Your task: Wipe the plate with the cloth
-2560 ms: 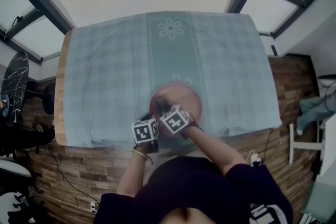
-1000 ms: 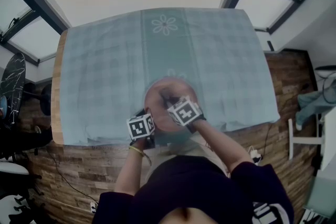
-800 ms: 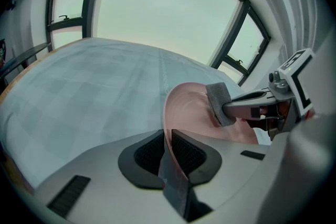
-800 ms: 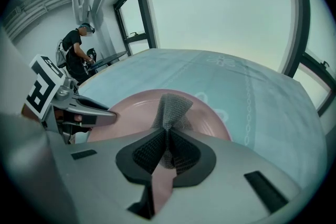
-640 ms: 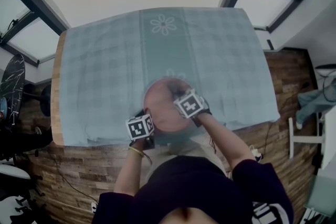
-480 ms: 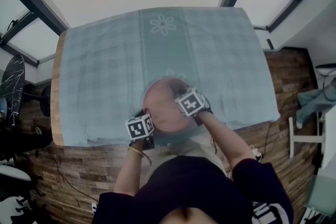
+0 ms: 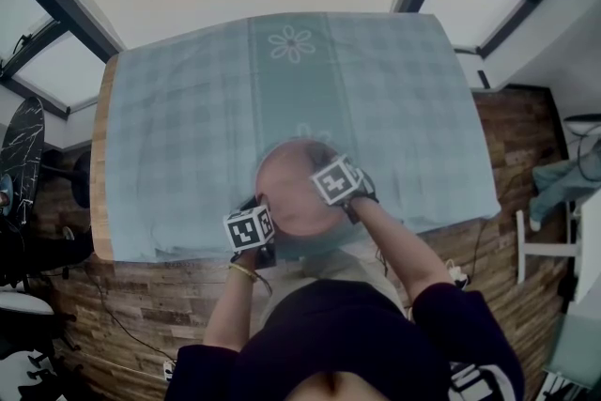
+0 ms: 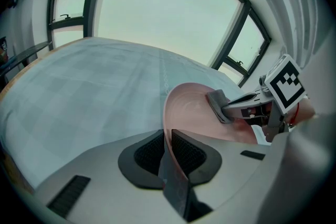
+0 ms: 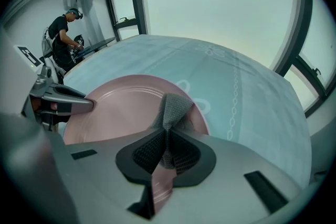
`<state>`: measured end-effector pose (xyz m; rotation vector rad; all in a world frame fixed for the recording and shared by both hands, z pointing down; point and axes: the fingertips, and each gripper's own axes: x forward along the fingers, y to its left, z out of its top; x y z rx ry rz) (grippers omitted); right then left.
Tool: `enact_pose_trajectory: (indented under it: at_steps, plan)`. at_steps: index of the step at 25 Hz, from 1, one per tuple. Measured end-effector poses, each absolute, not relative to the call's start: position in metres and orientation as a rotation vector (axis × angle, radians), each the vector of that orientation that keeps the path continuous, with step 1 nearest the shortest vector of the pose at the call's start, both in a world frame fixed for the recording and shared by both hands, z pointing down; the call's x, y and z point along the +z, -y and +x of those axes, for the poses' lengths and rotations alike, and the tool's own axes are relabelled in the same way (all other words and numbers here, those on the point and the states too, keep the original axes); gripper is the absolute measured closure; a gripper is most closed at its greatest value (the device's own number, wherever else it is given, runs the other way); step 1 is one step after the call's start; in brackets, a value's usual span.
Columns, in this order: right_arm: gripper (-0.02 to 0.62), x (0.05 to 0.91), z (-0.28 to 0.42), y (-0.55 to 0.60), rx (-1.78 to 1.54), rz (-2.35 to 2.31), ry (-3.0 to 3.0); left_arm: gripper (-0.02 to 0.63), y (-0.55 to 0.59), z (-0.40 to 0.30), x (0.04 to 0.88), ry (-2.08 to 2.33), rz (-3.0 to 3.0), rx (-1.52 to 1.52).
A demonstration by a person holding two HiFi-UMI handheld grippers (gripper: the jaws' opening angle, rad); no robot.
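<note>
The plate (image 7: 293,188) is sitting low and centre in the head view, on the tablecloth (image 7: 197,108) close to the table's (image 7: 103,164) near edge. It is pink, shallow, with faint rings round its well. Whether its near-left side is being lifted a little or is resting flat, I cannot tell.

The left gripper (image 8: 168,145) is biting on the plate's near-left rim: in its own view the thin rim is running straight between the ribbed pads, which are pressing on it from both sides. It is serving as the anchor.

The cloth (image 9: 173,106) — a small grey knitted wad — is sticking out past the tips of the right gripper (image 9: 167,148), whose jaws are clenched on it. The wad is lying over the right part of the plate, just inside the rim; in the left gripper view it appears to be touching the face of the plate.

The step in hand looks like the wiping stroke itself. To do it well:
- the left grip should be holding firm, so the plate is not sliding towards the table edge under the push;
- only the soft wad should be meeting the surface — the right gripper is best leaned low enough to press the cloth yet not so low that its hard tips are scraping;
- strokes should be sweeping in arcs from this right rim through the well to the far side, overlapping, with light steady pressure;
- the patch beside the left jaws will likely be missed unless the cloth is brought right up to them.
</note>
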<state>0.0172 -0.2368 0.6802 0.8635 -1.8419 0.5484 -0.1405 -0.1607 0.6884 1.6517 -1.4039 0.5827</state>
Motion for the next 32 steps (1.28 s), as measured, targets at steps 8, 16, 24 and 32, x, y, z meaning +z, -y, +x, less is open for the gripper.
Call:
enact_pose_trajectory:
  at_steps: [8, 16, 24, 32]
  plan:
    - [0.563, 0.683, 0.017, 0.225, 0.574, 0.822, 1.806, 0.551, 0.160, -0.140, 0.688, 1.407, 1.651, 0.586]
    - [0.563, 0.688, 0.001, 0.199, 0.623, 0.733, 1.818, 0.551, 0.161, -0.140, 0.688, 1.409, 1.650, 0.586]
    - [0.563, 0.687, -0.017, 0.177, 0.619, 0.670, 1.862, 0.551, 0.162, -0.141, 0.689, 1.406, 1.650, 0.582]
    - [0.563, 0.687, -0.029, 0.157, 0.639, 0.624, 1.875, 0.551, 0.162, -0.141, 0.689, 1.401, 1.657, 0.580]
